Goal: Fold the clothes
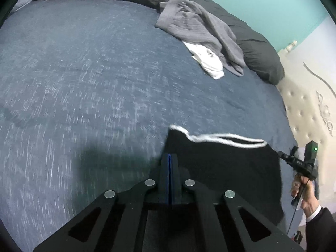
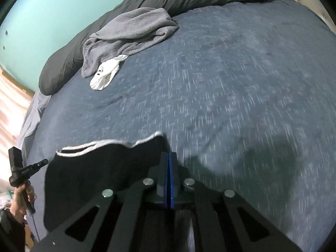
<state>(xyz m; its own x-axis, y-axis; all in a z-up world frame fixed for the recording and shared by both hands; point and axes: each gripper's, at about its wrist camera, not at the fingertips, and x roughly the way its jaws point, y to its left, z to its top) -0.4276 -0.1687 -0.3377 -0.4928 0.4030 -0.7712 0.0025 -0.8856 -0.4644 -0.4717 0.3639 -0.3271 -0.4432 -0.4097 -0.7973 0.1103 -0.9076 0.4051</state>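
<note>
A black garment (image 1: 220,168) with a white-trimmed edge hangs stretched between my two grippers above the blue bed. My left gripper (image 1: 169,155) is shut on its left corner, the blue pads pressed together with cloth between them. In the left wrist view my right gripper (image 1: 281,153) pinches the far corner, a hand below it. In the right wrist view the right gripper (image 2: 169,154) is shut on the garment (image 2: 94,172) at its right corner, and the left gripper (image 2: 45,161) holds the other end. The garment's lower part is hidden behind the gripper bodies.
A blue bedspread (image 1: 84,84) covers the bed. A crumpled grey garment (image 1: 199,27) and a white one (image 1: 208,61) lie at the back, against a rolled dark duvet (image 1: 258,48). A cream tufted headboard (image 1: 304,105) stands at the right. The wall is teal.
</note>
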